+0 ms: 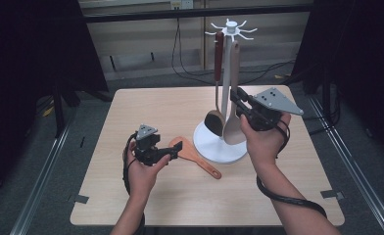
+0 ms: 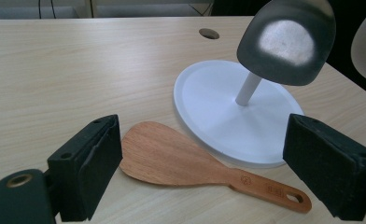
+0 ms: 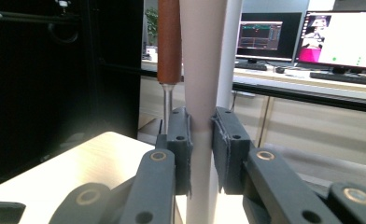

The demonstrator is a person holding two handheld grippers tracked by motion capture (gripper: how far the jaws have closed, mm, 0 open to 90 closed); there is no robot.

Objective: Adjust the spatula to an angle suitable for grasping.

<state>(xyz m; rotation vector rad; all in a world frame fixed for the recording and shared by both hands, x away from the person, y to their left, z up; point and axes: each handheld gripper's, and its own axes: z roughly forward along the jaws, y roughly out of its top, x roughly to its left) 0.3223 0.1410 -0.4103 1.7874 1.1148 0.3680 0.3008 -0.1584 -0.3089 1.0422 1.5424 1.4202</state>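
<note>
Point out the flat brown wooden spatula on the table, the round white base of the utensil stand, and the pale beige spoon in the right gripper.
flat brown wooden spatula (image 2: 167, 156), left gripper view, blade.
round white base (image 2: 214, 100), left gripper view, bare top.
pale beige spoon (image 3: 200, 70), right gripper view, handle.

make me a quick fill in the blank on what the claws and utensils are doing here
1. The right claw is shut on the handle of the beige ____, which hangs from the white rack.
2. The wooden spatula lies flat on the ____, beside the rack's round base.
3. The left claw is ____, its jaws either side of the wooden spatula.
4. The dark spoon has a ____ handle.

Missing words: spatula; table; open; brown
</note>
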